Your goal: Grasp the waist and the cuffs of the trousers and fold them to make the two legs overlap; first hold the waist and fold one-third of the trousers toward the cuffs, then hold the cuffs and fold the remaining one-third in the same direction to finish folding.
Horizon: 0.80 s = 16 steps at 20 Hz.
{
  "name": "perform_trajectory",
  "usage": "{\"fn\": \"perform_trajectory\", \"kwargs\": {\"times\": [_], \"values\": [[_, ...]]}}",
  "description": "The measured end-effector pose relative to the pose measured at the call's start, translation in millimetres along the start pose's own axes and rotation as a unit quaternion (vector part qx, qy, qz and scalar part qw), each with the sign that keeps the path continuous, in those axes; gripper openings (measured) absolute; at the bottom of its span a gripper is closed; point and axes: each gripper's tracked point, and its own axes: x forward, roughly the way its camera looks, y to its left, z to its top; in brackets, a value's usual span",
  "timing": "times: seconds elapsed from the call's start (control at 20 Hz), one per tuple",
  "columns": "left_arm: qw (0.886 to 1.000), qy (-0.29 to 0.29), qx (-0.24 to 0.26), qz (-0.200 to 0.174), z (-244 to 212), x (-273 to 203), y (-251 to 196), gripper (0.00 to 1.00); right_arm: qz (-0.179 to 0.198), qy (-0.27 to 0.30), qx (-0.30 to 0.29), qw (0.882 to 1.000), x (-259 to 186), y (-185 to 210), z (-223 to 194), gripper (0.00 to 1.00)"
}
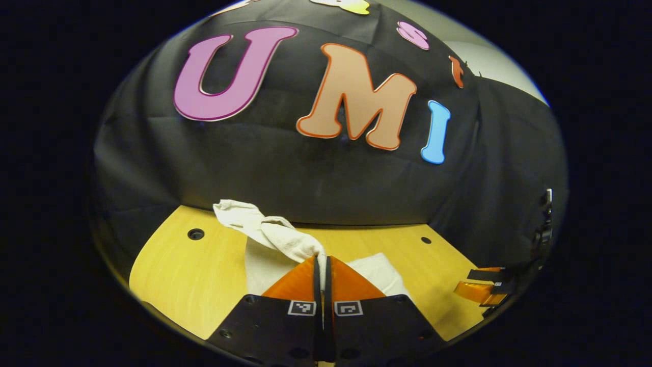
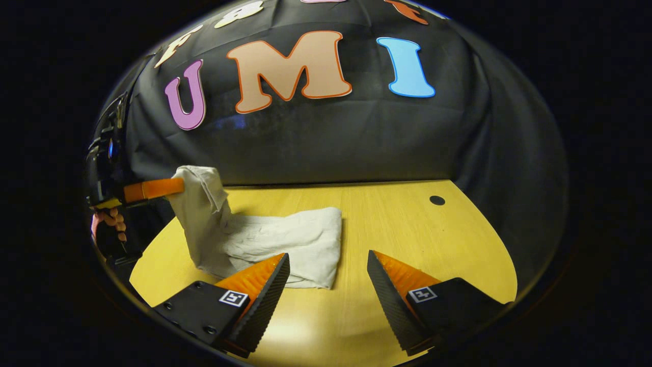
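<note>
Left gripper (image 1: 322, 262): nearest the lens in the left gripper view; fingers pressed together with a bunch of white cloth clamped between the tips
Trousers (image 2: 285, 239): off-white fabric, lying on the table toward its left side in the right gripper view; one end is lifted off the surface and twisted, the rest lies flat in a folded-looking pad
Lifted end (image 1: 265, 229): rises from the pinch up and to the left in the left gripper view, rumpled, clear of the table; whether it is waist or cuffs I cannot tell
Flat part: spreads to the right of the raised end, its right edge straight, its near edge just beside one finger of the right gripper
Right gripper (image 2: 328, 265): fingers spread wide apart, nothing between them, hovering low over bare table just in front of the cloth
Left gripper as seen from the right gripper view (image 2: 175, 187): at the left edge, finger level, biting the top of the raised cloth; a hand (image 2: 109, 221) holds its handle below
Table (image 2: 407, 229): yellow wood-grain top with small dark round holes
Backdrop: black cloth wall behind the table
</note>
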Motion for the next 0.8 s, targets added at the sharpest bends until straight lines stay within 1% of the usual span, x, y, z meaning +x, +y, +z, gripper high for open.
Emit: {"fn": "perform_trajectory", "kwargs": {"times": [0.1,0.3,0.4,0.7,0.75,0.8], "values": [[1.000,0.000,0.007,-0.014,2,10,-31,0.00,0.000,-0.001,-0.002,1.000,-2,-13,0,0.98],[0.999,0.011,0.011,-0.043,-10,28,-87,0.00,0.001,-0.003,-0.001,1.000,-5,-39,0,0.98],[0.998,0.024,0.018,-0.048,-25,39,-107,0.00,0.001,-0.002,-0.002,1.000,-9,-49,-2,0.98],[0.992,0.072,0.086,-0.053,-83,65,-152,0.00,0.000,0.000,-0.008,1.000,-18,-75,-7,0.98],[0.991,0.082,0.092,-0.057,-95,68,-158,0.01,0.000,0.001,-0.009,1.000,-19,-77,-7,0.98],[0.989,0.095,0.091,-0.062,-107,67,-165,0.05,0.001,0.001,-0.009,1.000,-21,-80,-8,0.98]]}}
